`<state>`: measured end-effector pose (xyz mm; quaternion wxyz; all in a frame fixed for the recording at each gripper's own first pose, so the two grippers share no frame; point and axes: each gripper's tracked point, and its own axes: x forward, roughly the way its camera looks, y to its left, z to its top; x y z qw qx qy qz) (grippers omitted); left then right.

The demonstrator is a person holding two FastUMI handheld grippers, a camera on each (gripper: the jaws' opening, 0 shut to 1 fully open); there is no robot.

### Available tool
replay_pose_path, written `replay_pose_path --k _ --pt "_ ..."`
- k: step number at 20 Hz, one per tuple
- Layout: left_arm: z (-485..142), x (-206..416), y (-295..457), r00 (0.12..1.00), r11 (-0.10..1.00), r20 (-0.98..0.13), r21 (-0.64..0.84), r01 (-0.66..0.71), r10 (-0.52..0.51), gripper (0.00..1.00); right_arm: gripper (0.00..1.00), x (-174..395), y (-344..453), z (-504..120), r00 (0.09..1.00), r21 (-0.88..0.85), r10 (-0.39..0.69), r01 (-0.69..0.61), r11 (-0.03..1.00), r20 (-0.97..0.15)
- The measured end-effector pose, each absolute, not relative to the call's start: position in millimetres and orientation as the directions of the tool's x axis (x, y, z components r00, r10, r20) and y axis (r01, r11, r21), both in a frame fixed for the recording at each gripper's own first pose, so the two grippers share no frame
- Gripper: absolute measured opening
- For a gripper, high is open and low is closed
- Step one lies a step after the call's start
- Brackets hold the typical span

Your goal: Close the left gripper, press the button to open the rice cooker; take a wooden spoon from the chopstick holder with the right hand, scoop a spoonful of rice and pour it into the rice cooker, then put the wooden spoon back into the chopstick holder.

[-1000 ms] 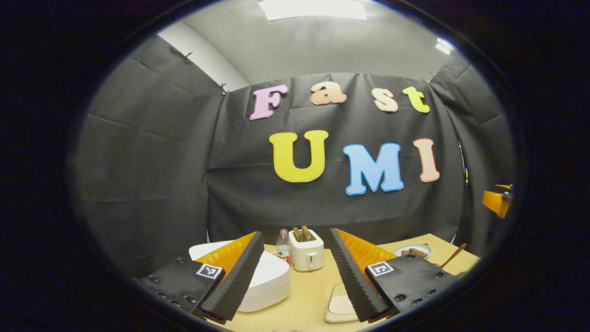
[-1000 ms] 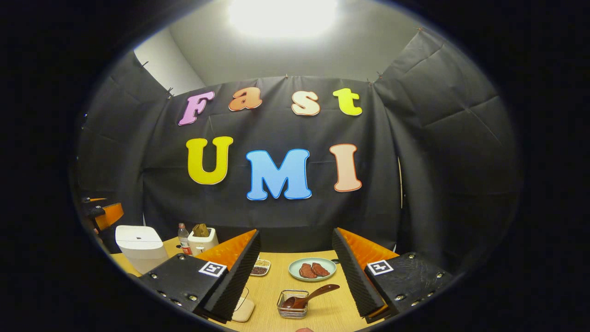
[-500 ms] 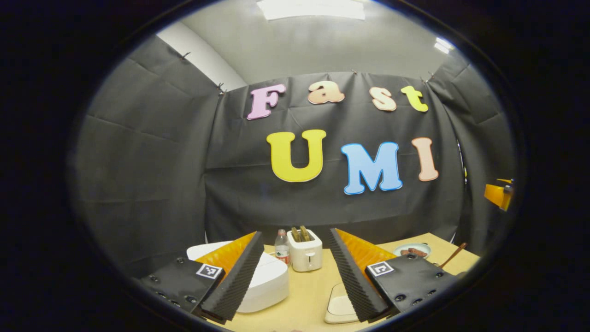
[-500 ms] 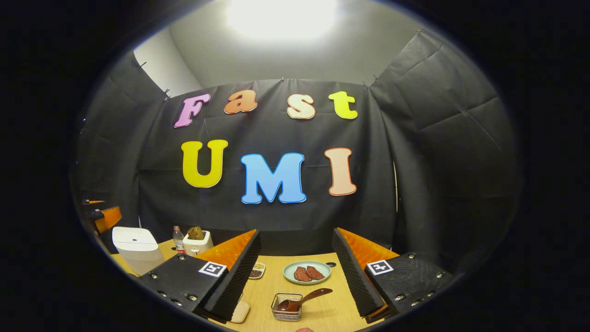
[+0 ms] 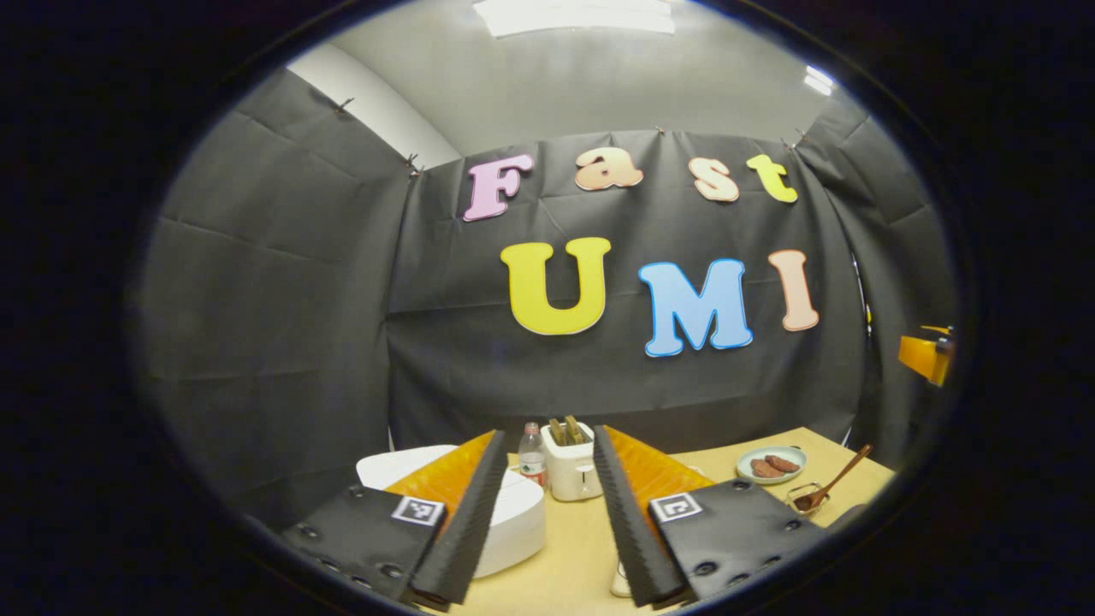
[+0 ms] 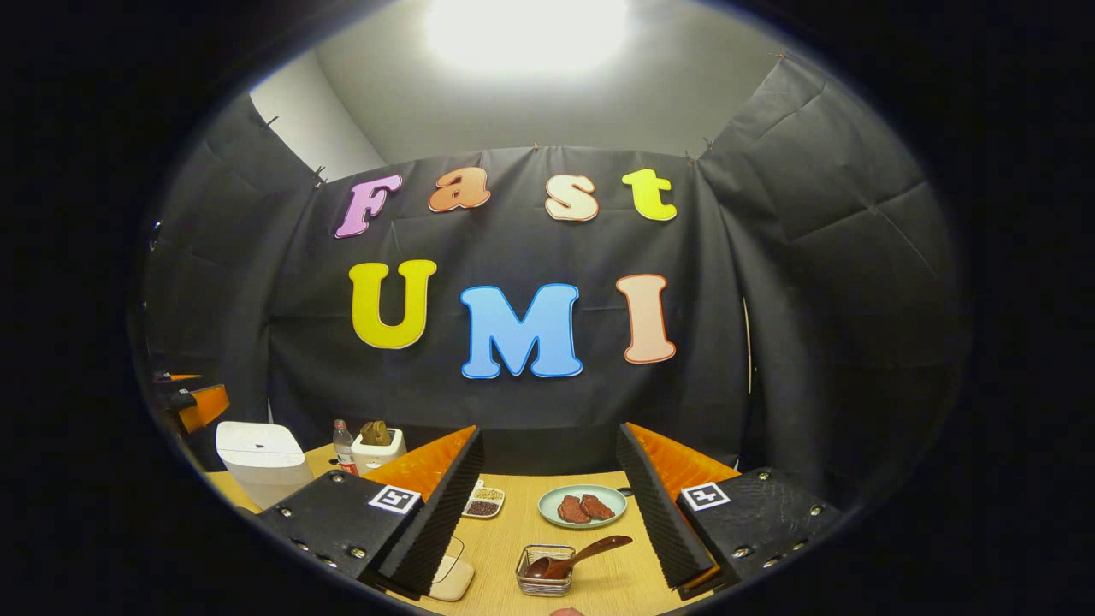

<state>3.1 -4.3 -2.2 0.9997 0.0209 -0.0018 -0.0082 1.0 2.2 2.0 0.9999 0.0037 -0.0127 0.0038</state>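
Hovering parted, the left gripper has the rice cooker (lid down) behind its fingers.

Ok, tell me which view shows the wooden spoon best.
The right gripper view: the wooden spoon lies close ahead between the open fingers, bowl in the wire chopstick holder, handle leaning out right. In the left gripper view the spoon is small and far off at the right edge, though its handle is visible.
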Motion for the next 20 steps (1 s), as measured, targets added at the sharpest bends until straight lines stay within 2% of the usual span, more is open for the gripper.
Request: replay_pose_path --k 2,3,5,6,7,13,20 --pt "-1 3 -4 1.000 0.999 0.003 0.038 0.022 -0.022 0.54 0.95 0 3 2 1.000 0.007 0.012 -0.012 1.000 0.027" --pt "-1 3 -6 0.999 0.999 0.000 0.029 0.042 -0.042 0.49 0.95 -1 4 1 0.999 0.007 0.015 -0.015 1.000 0.028" --pt "-3 3 1 0.999 0.999 -0.004 0.028 0.032 -0.032 0.31 0.95 -1 5 -1 1.000 0.009 0.014 -0.014 1.000 0.023" --pt "-4 5 7 1.000 0.999 -0.003 0.031 0.025 -0.025 0.13 0.95 -1 5 -2 1.000 0.009 0.011 -0.011 1.000 0.021" --pt "-4 5 7 1.000 0.999 -0.002 0.033 0.022 -0.022 0.09 0.95 -1 5 -2 1.000 0.010 0.007 -0.007 1.000 0.019" --pt "-13 20 36 1.000 0.999 -0.013 0.031 -0.014 0.014 0.08 0.95 -1 15 0 1.000 0.019 0.001 -0.001 1.000 0.023" --pt "-36 67 89 0.997 0.998 -0.057 0.025 -0.055 0.056 0.08 0.95 -5 26 3 0.999 -0.006 -0.043 0.043 0.999 0.024"
